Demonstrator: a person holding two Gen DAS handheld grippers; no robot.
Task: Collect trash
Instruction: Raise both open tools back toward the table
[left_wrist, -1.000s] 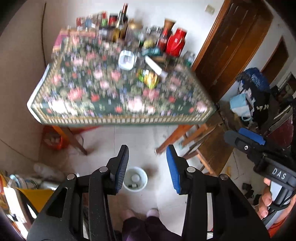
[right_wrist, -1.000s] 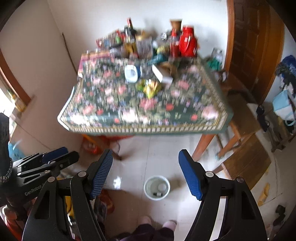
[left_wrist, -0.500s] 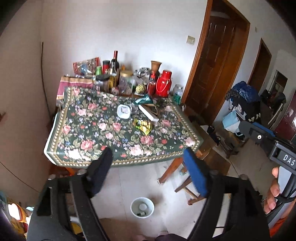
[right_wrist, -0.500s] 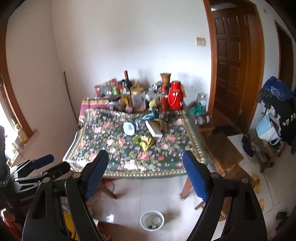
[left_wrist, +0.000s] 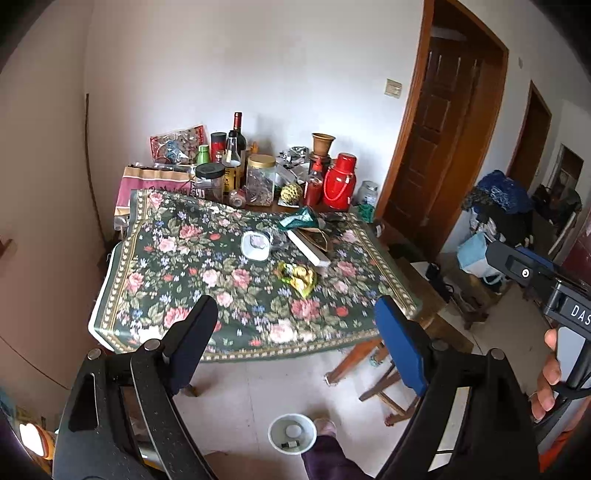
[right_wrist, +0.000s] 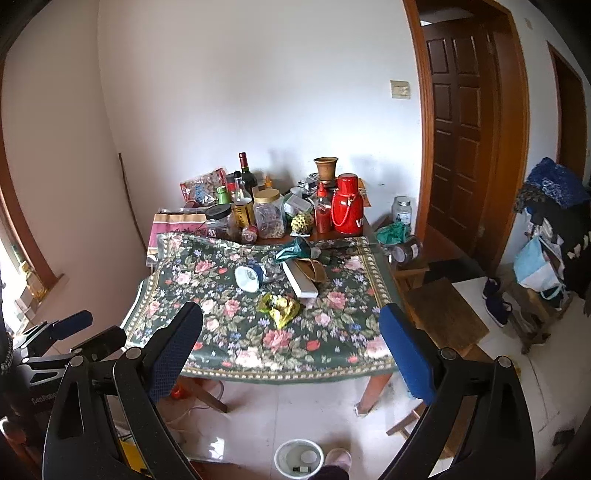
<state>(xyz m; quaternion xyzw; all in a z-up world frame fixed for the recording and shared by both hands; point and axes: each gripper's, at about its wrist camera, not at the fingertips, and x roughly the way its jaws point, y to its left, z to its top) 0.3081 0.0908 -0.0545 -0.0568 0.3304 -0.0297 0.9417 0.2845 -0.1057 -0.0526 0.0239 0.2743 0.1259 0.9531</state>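
both the left gripper (left_wrist: 291, 328) and the right gripper (right_wrist: 291, 332) have just been opening wide, holding nothing. crumpled yellow-green wrapper (right_wrist: 279, 305) lies at twelve o'clock on the flowery tablecloth (right_wrist: 229, 325); small white round bin (right_wrist: 298, 458) at six.

One table (left_wrist: 155, 295), one floor bin (left_wrist: 292, 438), one red flask (left_wrist: 340, 182), one wine bottle (left_wrist: 239, 133), two lidded jars (left_wrist: 261, 180), one yellow wrapper (left_wrist: 298, 277), one white box (left_wrist: 308, 248), one white tub (left_wrist: 255, 246).

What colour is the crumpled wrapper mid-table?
Yellow-green, shiny crumpled wrapper; the left wrist view shows it best.
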